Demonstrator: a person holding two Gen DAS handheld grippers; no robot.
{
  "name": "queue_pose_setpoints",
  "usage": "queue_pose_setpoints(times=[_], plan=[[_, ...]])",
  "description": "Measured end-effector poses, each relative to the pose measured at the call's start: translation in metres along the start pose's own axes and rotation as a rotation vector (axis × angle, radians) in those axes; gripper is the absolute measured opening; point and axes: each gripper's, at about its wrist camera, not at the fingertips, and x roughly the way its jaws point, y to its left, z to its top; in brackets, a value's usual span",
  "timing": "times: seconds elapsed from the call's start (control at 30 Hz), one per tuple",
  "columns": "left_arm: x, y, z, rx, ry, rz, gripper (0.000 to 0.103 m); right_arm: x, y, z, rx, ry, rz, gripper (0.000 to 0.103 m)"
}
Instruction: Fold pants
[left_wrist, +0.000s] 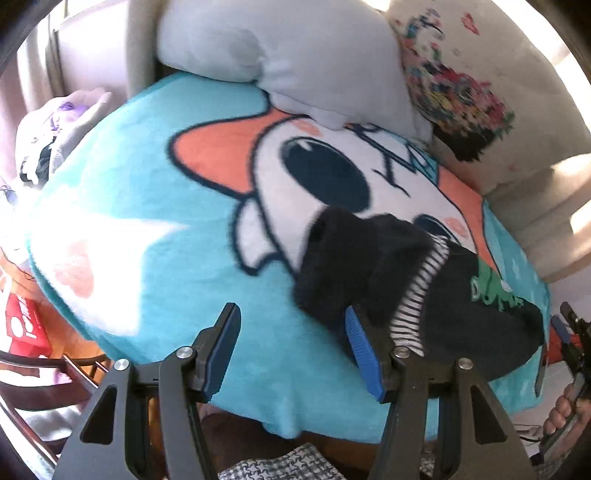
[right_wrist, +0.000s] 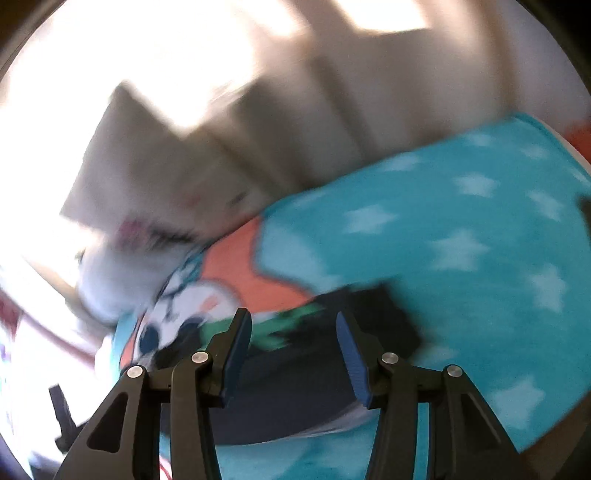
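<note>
Small black pants (left_wrist: 376, 273) with a striped white band and a green print lie bunched on a turquoise cartoon blanket (left_wrist: 147, 236), right of centre in the left wrist view. My left gripper (left_wrist: 291, 328) is open and empty, just left of the pants' near edge. In the blurred right wrist view the pants (right_wrist: 332, 332) lie straight ahead of my right gripper (right_wrist: 293, 332), which is open and empty above them. The right gripper also shows at the right edge of the left wrist view (left_wrist: 569, 332).
A grey pillow (left_wrist: 280, 55) and a floral cushion (left_wrist: 454, 85) lie at the head of the bed. Clothes (left_wrist: 55, 125) are piled at the far left. A red box (left_wrist: 22, 325) sits on the floor at left. The blanket (right_wrist: 480, 236) has white stars.
</note>
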Motion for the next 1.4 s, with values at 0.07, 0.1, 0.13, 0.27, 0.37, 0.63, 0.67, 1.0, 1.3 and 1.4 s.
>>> queue_pose_setpoints(times=[0.07, 0.1, 0.13, 0.27, 0.37, 0.63, 0.67, 1.0, 1.3, 1.4], plan=[[-0.001, 0.01, 0.001, 0.013, -0.006, 0.023, 0.058, 0.022, 0.047, -0.004, -0.103, 0.064, 0.051, 0.053], [-0.002, 0.017, 0.001, 0.015, -0.006, 0.026, 0.058, 0.03, 0.063, -0.008, -0.137, 0.094, 0.08, 0.053], [-0.004, 0.025, 0.003, 0.014, -0.007, 0.028, 0.058, 0.046, 0.095, -0.014, -0.185, 0.145, 0.125, 0.053], [-0.016, 0.061, 0.014, -0.007, -0.021, 0.018, 0.058, 0.094, 0.182, -0.044, -0.315, 0.297, 0.233, 0.053], [-0.021, 0.085, 0.025, -0.025, -0.027, 0.007, 0.058, 0.126, 0.246, -0.075, -0.429, 0.388, 0.252, 0.053], [-0.018, 0.129, 0.036, -0.074, 0.002, -0.04, 0.058, 0.2, 0.329, -0.156, -0.832, 0.39, -0.04, 0.078], [-0.017, 0.133, 0.037, -0.074, 0.004, -0.044, 0.058, 0.214, 0.328, -0.157, -0.854, 0.389, -0.096, 0.071], [-0.012, 0.157, 0.047, -0.101, 0.009, -0.091, 0.058, 0.212, 0.316, -0.098, -0.629, 0.323, -0.122, 0.027], [-0.016, 0.165, 0.05, -0.101, -0.008, -0.094, 0.058, 0.219, 0.318, -0.098, -0.582, 0.405, 0.019, 0.066], [-0.019, 0.168, 0.051, -0.114, -0.018, -0.094, 0.058, 0.181, 0.314, -0.079, -0.538, 0.363, 0.094, 0.067]])
